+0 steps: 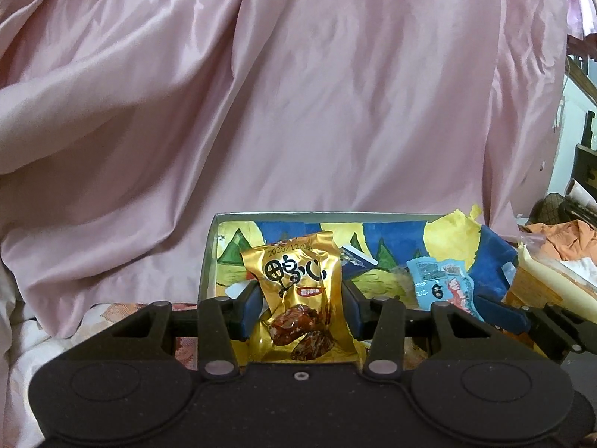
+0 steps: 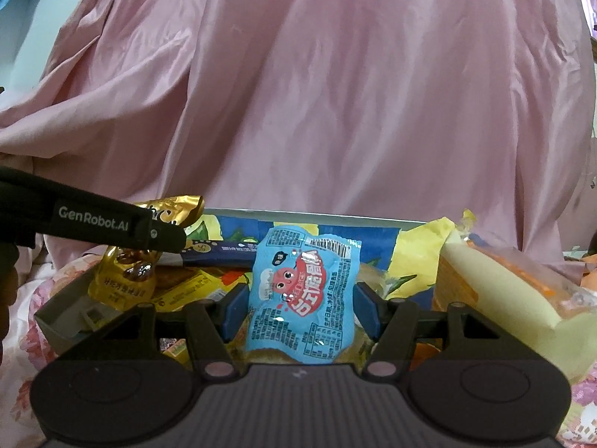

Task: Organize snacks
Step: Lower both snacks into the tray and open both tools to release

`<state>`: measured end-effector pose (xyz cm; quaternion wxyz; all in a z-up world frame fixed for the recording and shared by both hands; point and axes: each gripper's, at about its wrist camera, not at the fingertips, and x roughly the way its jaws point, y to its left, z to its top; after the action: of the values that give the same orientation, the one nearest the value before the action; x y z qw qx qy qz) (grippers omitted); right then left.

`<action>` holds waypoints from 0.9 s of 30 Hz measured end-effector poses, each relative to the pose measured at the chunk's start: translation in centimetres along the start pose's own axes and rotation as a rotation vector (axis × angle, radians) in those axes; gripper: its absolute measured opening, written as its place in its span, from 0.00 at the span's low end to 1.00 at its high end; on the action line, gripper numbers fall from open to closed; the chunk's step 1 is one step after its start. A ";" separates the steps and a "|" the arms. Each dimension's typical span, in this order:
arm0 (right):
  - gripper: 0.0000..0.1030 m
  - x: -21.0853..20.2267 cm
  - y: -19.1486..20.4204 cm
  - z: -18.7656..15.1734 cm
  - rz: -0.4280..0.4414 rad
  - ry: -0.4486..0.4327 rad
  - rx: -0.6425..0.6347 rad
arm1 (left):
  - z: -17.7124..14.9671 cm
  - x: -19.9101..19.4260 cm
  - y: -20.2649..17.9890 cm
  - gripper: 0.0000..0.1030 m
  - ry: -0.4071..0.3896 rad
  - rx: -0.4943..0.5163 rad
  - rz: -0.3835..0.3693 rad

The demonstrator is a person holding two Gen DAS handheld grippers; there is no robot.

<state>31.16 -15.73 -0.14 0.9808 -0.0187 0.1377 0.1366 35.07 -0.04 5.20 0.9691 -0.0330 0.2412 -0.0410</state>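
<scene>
A: How much room is there around the open cardboard box with the blue-and-yellow painted lining?

B: Behind it the draped pink satin cloth rises just past the far rim, so that way is closed.

A: And at the box's right?

B: A pale yellow carton stands hard against that side. At its left the flowered bedsheet lies bare and passable.

A: From above?

B: Crowded. The left tongs clamp an upright gold foil packet over the box, and the right tongs clamp a light blue plastic packet just beside it. Loose wrappers cover the box floor.
</scene>
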 end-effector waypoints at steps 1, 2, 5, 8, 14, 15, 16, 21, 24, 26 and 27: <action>0.64 0.1 0.0 0.1 0.000 0.005 0.002 | 0.0 0.1 0.0 0.47 0.004 -0.004 -0.003; 0.65 0.2 0.0 0.1 0.001 0.010 0.004 | 0.0 0.2 0.1 0.47 0.009 -0.006 -0.006; 0.65 0.6 0.0 0.2 0.001 0.029 0.006 | -0.2 0.4 0.1 0.48 0.025 -0.012 -0.011; 0.67 0.6 0.0 0.1 -0.003 0.029 0.002 | -0.4 0.5 0.2 0.51 0.037 -0.030 -0.008; 0.78 -0.4 0.3 0.7 0.003 0.000 -0.034 | -0.6 -0.2 0.2 0.75 0.034 -0.052 0.008; 0.79 -0.6 0.4 0.8 0.006 -0.006 -0.041 | -0.6 -0.6 0.3 0.79 0.028 -0.055 0.008; 0.81 -0.9 0.5 0.9 0.007 -0.012 -0.048 | -0.6 -0.8 0.4 0.82 0.021 -0.057 0.008; 0.87 -2.3 0.8 1.6 0.011 -0.038 -0.080 | -0.2 -2.5 0.8 0.93 -0.014 -0.087 0.030; 0.91 -3.2 0.9 2.1 0.012 -0.055 -0.080 | 0.2 -3.5 1.0 0.93 -0.029 -0.096 0.039; 0.96 -3.9 0.9 2.5 0.004 -0.071 -0.079 | 0.4 -4.3 1.1 0.97 -0.041 -0.101 0.047; 0.97 -4.2 0.8 2.7 0.002 -0.080 -0.078 | 0.5 -4.7 1.1 0.99 -0.050 -0.104 0.052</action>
<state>27.72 -15.85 3.59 0.9840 -0.0512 0.0929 0.1435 31.23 1.53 7.77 0.9726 -0.0779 0.2192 -0.0024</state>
